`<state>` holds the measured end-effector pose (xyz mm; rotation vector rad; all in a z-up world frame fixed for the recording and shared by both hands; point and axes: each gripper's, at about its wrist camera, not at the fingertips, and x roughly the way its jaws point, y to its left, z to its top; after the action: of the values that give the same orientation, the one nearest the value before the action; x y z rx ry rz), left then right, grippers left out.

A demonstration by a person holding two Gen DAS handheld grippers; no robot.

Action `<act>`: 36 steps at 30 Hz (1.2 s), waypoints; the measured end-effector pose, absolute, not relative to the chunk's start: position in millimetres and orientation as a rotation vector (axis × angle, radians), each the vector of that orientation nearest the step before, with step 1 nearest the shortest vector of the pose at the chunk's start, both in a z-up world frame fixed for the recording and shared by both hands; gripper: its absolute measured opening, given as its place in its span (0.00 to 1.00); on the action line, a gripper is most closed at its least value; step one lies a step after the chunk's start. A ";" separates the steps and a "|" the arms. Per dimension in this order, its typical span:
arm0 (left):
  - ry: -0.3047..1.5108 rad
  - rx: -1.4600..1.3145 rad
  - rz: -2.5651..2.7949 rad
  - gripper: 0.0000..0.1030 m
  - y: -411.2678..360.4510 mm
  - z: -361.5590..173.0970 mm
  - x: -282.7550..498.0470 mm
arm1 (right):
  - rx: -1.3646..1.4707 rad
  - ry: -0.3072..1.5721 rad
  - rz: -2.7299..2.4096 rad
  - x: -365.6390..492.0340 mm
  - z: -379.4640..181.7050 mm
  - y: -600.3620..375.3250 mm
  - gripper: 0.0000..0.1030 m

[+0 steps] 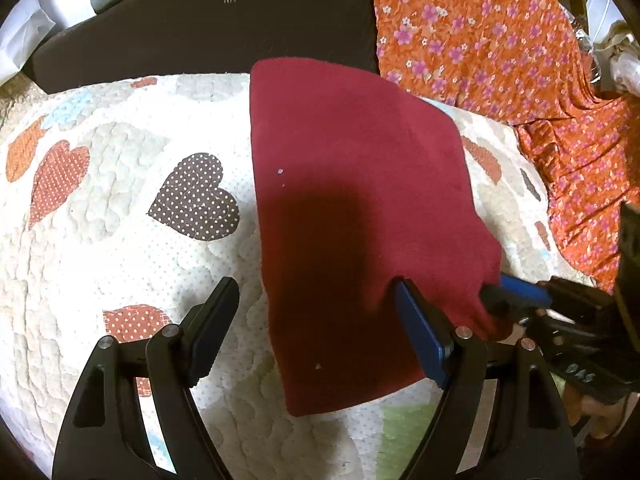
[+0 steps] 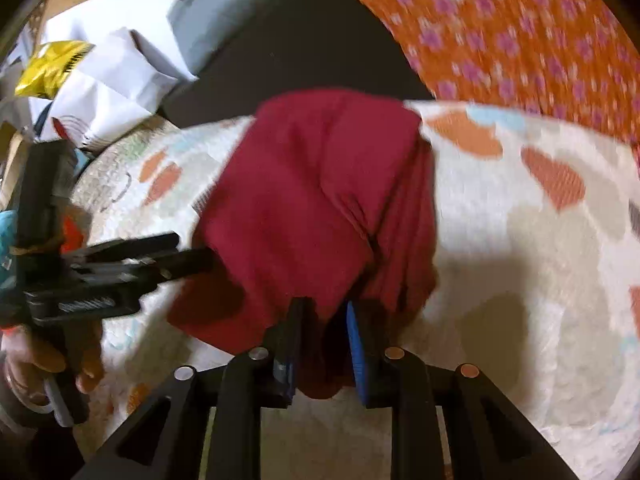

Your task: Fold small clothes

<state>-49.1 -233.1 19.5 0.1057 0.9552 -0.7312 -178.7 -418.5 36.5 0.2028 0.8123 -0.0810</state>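
Observation:
A dark red cloth (image 1: 352, 200) lies on a white quilt with heart patches (image 1: 120, 216). My left gripper (image 1: 316, 292) is open, its fingers wide apart over the cloth's near left part; the right finger rests on the cloth. My right gripper (image 2: 324, 312) is shut on the cloth's near edge (image 2: 320, 216) and lifts it, bunching the fabric. It shows in the left wrist view (image 1: 516, 292) at the cloth's right corner. The left gripper shows in the right wrist view (image 2: 192, 256) at the cloth's left edge.
An orange flowered garment (image 1: 500, 40) lies at the back right, also in the right wrist view (image 2: 520, 32). A dark board (image 1: 200, 28) borders the quilt's far side. White bags and a yellow packet (image 2: 52, 64) lie at the back left.

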 end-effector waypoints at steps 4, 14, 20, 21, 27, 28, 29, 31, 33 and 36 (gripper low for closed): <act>0.973 0.117 -0.723 0.78 -234.3 13.4 -47.3 | 0.204 0.816 -0.077 -175.4 23.8 -420.1 0.19; 0.937 0.076 -0.713 0.78 -226.4 23.8 -45.6 | 0.223 0.776 -0.069 -192.7 58.0 -417.5 0.22; 0.938 0.056 -0.708 0.78 -223.5 25.2 -41.0 | 0.242 0.685 -0.123 -173.7 83.1 -426.8 0.22; 0.944 0.061 -0.708 0.78 -224.8 23.2 -40.1 | 0.252 0.671 -0.125 -169.1 84.9 -428.4 0.22; 0.975 0.082 -0.723 0.78 -229.4 15.7 -40.1 | 0.252 0.708 -0.294 -123.0 72.8 -448.8 0.23; 0.972 0.086 -0.725 0.78 -229.6 15.9 -40.7 | 0.285 0.691 -0.307 -121.9 72.1 -456.5 0.26; 0.971 0.086 -0.726 0.78 -229.7 15.7 -40.8 | 0.335 0.671 -0.311 -120.4 70.7 -466.4 0.32; 0.981 0.081 -0.732 0.78 -230.3 13.0 -40.4 | 0.408 0.645 -0.282 -115.3 69.4 -478.2 0.33; 0.994 0.076 -0.735 0.78 -231.3 9.2 -39.0 | 0.423 0.635 -0.247 -104.5 70.2 -483.2 0.33; 1.002 0.074 -0.737 0.78 -232.7 6.8 -38.9 | 0.340 0.625 -0.228 -85.4 77.0 -480.3 0.10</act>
<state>-38.9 -232.7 6.8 0.0739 1.0018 -0.7374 -85.4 -480.3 77.0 0.3398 0.6252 -0.2283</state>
